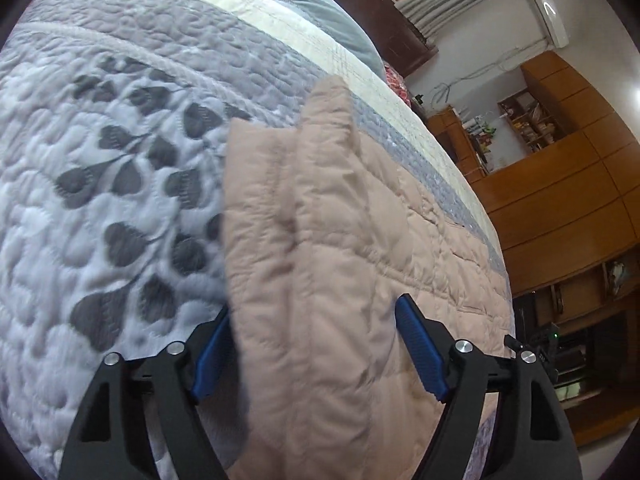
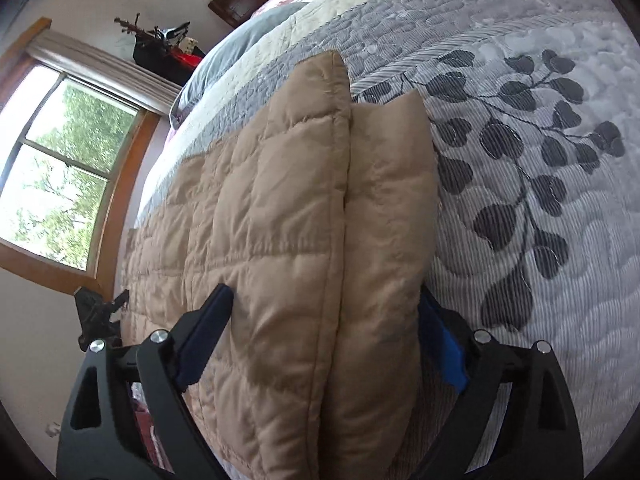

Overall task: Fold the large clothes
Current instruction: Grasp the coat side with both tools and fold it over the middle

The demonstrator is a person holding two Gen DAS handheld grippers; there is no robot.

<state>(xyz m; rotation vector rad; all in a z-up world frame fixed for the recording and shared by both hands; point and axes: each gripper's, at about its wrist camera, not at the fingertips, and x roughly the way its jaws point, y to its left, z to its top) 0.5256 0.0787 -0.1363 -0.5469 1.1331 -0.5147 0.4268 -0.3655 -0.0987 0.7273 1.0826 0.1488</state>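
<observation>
Beige quilted fabric, a puffy padded garment (image 1: 320,240), lies on the bed, folded so that two thick layers meet along a seam in the right wrist view (image 2: 304,220). It rests on a grey bedspread (image 1: 100,160) printed with dark leaves, near the edge of the bed. The left gripper (image 1: 316,344) stands with its jaws released: the folded edge lies between the blue pads (image 1: 420,352), and the pad that shows does not press on it. The right gripper (image 2: 320,344) likewise has its jaws spread wide, straddling the double fold; its pads (image 2: 448,360) sit beside the cloth without clamping it. A grey pillow (image 1: 320,12) lies at the far end of the bed. A window (image 2: 68,168) shows in the right wrist view.
</observation>
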